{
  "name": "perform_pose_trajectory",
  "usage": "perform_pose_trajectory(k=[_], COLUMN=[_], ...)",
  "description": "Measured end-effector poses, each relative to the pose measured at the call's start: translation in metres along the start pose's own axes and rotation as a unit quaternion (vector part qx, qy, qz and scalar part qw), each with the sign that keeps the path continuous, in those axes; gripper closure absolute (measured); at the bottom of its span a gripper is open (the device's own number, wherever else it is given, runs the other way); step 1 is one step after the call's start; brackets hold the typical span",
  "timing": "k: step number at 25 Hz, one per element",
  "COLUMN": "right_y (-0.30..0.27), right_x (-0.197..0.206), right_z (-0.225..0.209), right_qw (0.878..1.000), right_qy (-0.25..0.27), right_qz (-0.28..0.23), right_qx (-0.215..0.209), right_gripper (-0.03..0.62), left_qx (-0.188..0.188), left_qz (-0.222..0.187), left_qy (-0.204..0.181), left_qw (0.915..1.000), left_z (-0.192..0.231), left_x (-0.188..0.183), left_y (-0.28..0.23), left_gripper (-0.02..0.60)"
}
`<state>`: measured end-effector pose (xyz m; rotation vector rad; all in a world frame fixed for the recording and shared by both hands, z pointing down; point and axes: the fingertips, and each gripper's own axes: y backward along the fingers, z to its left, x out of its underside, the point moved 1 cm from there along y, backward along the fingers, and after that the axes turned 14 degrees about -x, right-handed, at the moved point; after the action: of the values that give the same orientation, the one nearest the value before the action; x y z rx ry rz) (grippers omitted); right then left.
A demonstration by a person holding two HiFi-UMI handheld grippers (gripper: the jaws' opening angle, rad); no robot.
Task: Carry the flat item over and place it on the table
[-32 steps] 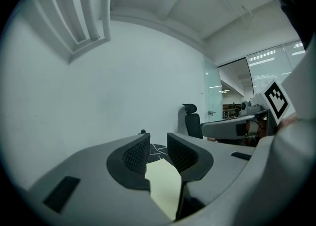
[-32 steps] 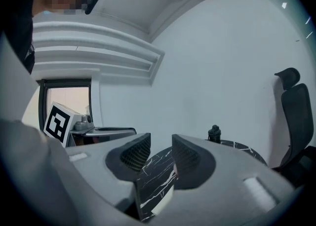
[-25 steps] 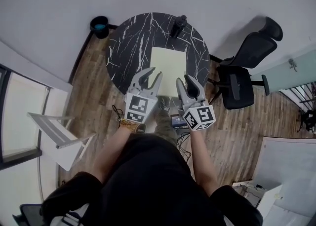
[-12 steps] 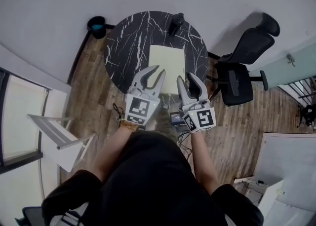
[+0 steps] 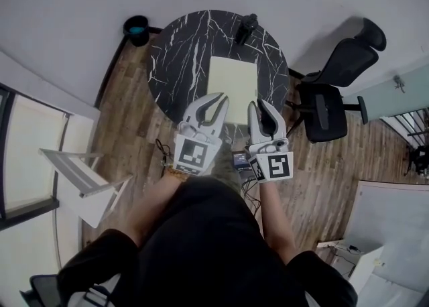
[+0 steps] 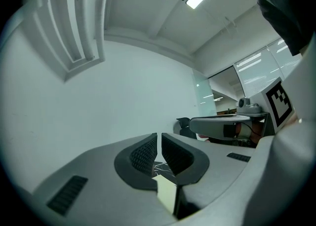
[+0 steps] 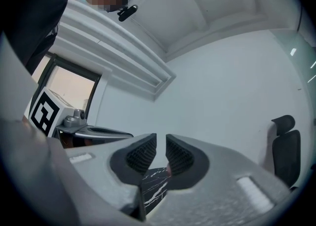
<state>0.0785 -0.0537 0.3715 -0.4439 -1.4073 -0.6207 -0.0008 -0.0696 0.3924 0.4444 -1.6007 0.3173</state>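
Observation:
A pale yellow flat item (image 5: 232, 81) lies flat on the round black marble table (image 5: 181, 51), toward its near right side. Both grippers hover side by side over the table's near edge, holding nothing. My left gripper (image 5: 218, 101) has just been closing; its pads are down to a thin slit with nothing between them. In the left gripper view, the flat item (image 6: 167, 195) shows below that gripper (image 6: 159, 147). My right gripper (image 5: 263, 106) has also been closing; a small gap remains and it is empty. The right gripper view shows the marble table (image 7: 153, 190) beneath that gripper (image 7: 161, 150).
A dark object (image 5: 247, 27) stands at the table's far edge. A black office chair (image 5: 328, 98) is right of the table, a black bin (image 5: 136, 29) at its far left. A white frame (image 5: 80, 178) leans by the window; a small box with cables (image 5: 241, 161) lies on the wooden floor.
Both grippers have risen and edged toward the table's near edge. Both pairs of jaws stand narrower than before. The flat item still lies on the table.

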Motion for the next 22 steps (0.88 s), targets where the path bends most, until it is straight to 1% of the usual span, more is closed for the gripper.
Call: perform_pose_trajectory(k=[7,9,16,22], right_y=[-0.002,0.000,0.009,0.014], right_x=[0.005,0.005,0.008,0.011], right_z=[0.014,0.015,0.011,0.006], right_qw=[1.000,1.000,1.000,0.999], right_qy=[0.003,0.009,0.008,0.006], right_qz=[0.004,0.004,0.009,0.012], right_qx=[0.008,0.017,0.026,0.033], right_gripper=[0.542,0.592,0.595,0.595], left_qx=[-0.013,-0.011,-0.001,0.001], left_qz=[-0.001,0.000,0.005,0.008], left_qy=[-0.010,-0.012,-0.017,-0.015], left_qw=[0.9999,0.9999,0.9999,0.9999], left_z=[0.004,0.004,-0.004,-0.007], left_x=[0.004,0.006,0.009,0.014], left_y=[0.007,0.008,0.007,0.005], left_gripper=[0.551,0.552,0.571,0.572])
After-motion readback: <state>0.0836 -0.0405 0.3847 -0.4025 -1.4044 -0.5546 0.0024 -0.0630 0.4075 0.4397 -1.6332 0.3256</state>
